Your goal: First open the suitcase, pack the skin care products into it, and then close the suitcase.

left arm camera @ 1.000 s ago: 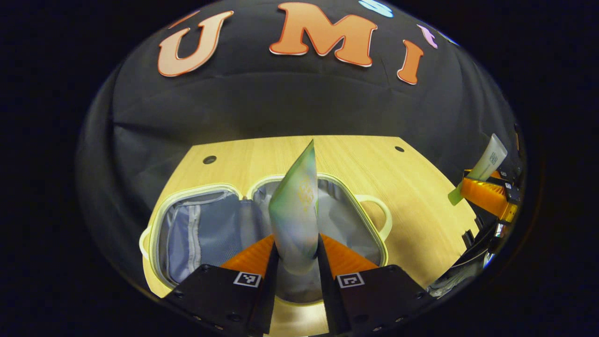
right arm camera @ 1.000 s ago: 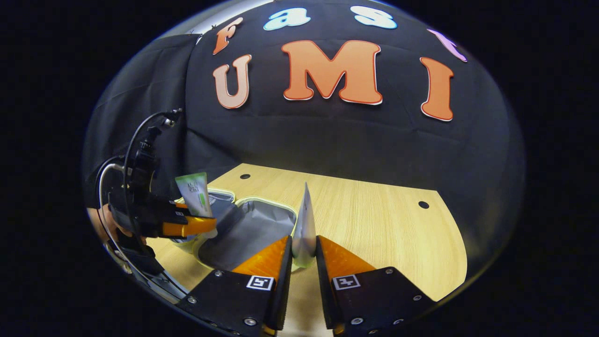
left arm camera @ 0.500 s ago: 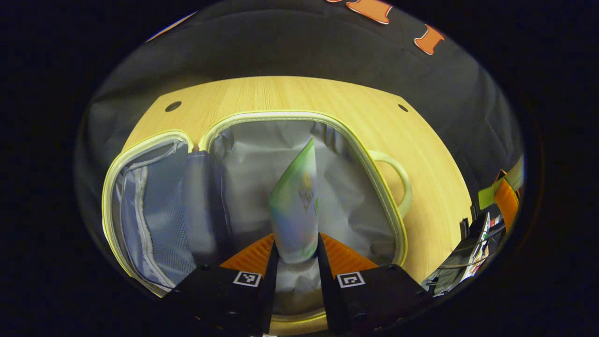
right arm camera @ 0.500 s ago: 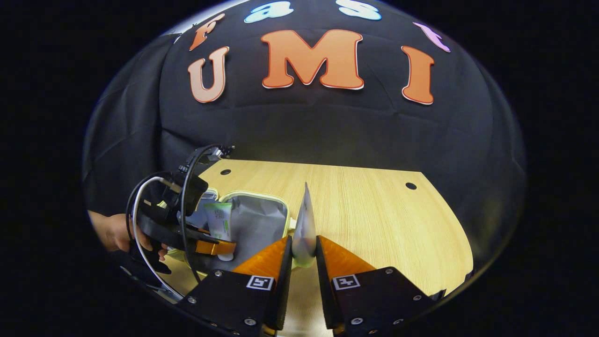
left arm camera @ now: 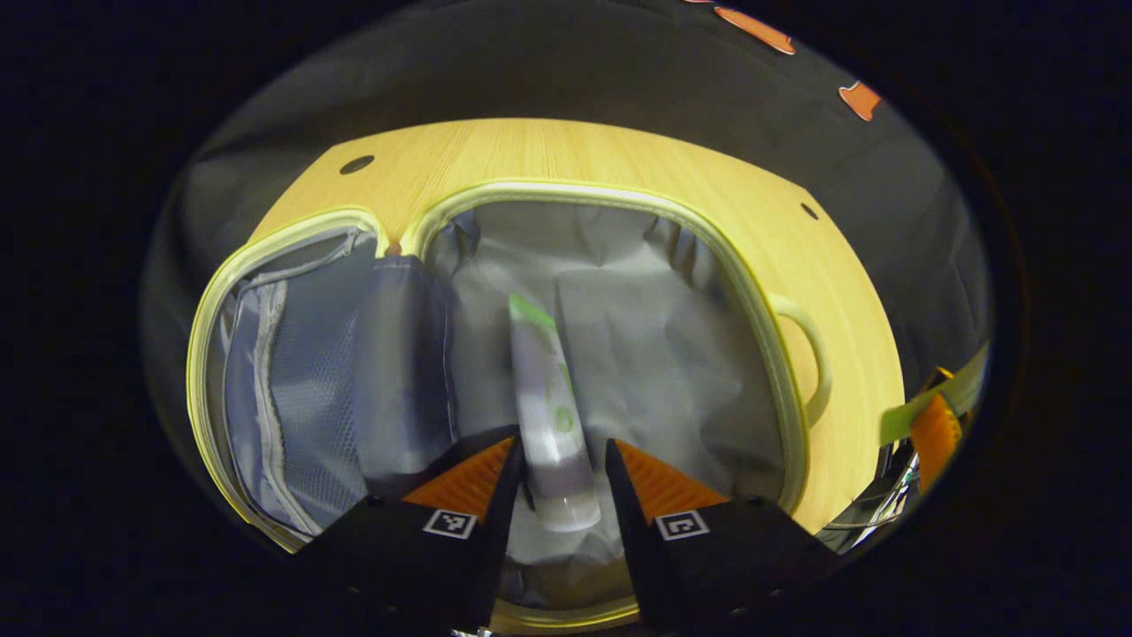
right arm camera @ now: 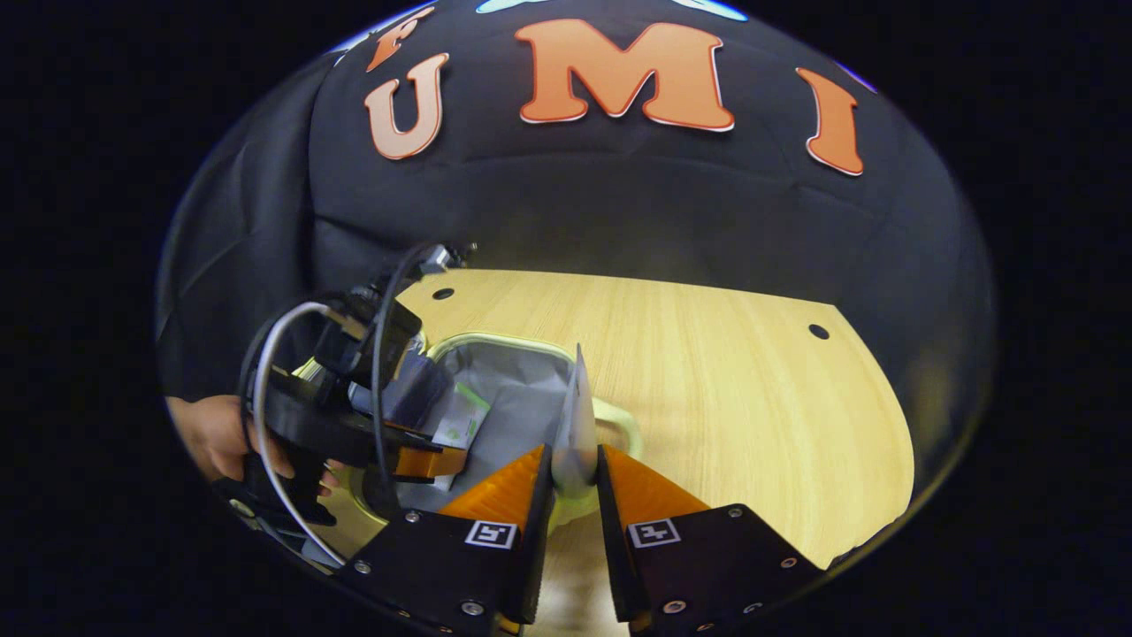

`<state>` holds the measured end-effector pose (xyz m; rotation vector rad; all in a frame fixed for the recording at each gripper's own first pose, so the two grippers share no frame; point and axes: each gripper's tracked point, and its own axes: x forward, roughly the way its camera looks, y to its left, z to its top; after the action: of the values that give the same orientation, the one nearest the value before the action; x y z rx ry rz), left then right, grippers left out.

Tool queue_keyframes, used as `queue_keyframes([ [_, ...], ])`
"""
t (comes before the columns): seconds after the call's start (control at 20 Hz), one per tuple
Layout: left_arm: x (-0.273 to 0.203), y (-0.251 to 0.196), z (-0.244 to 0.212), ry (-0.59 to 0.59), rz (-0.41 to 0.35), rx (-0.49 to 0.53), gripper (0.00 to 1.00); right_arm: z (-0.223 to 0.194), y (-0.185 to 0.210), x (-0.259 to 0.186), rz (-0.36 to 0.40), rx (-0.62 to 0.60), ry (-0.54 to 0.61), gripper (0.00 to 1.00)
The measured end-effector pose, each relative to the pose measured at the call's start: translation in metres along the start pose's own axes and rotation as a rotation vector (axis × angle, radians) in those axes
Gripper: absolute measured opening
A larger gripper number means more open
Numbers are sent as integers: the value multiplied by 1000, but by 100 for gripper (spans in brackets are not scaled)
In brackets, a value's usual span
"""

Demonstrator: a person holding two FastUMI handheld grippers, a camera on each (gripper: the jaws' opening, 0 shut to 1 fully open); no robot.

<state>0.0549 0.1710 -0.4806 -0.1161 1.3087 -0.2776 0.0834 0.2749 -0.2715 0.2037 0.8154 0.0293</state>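
- The suitcase (left arm camera: pixel 761 292) lies open and flat on the wooden table (right arm camera: pixel 725 372), so we judge the opening step done and the packing step in hand.
- Our left gripper (left arm camera: pixel 562 469) hangs low over the right-hand, grey-lined half of the case. Between its fingers lies a green-and-white tube (left arm camera: pixel 548 416), cap end nearest the camera, crimped end pointing into the case.
- In the left gripper view the fingers stand a little apart with a thin gap on either side of the tube, so we cannot tell whether they pinch it or have let it go — the picture is blurred there.
- In the right gripper view the same tube (right arm camera: pixel 460 425) leans down toward the lining beside the left gripper (right arm camera: pixel 416 460), held by a hand (right arm camera: pixel 221 438) at the left edge.
- Our right gripper (right arm camera: pixel 575 469) is closed narrow on a second tube (right arm camera: pixel 577 425), seen edge-on and upright, just at the case's near rim beside its handle (right arm camera: pixel 619 425).
- The mesh-pocket half (left arm camera: pixel 292 372) sits to the left with nothing in it that we can see.
- Next, we judge, the left fingers must part fully and lift clear, leaving the tube lying flat — then the right tube wants carrying over the rim and lowering beside it.
- Closing comes only after both are in.
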Motion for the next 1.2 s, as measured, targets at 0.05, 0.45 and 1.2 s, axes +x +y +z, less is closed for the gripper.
queue_keyframes([
  [0.05,-8,2,3,-29,1,1,60,-3,9,8,14,-13,19,32],
  [0.45,-105,77,25,-308,77,-56,76,-42,35,53,104,-35,171,32],
  [1.2,-218,315,-41,-400,299,-446,83,-56,52,103,76,11,292,37],
])
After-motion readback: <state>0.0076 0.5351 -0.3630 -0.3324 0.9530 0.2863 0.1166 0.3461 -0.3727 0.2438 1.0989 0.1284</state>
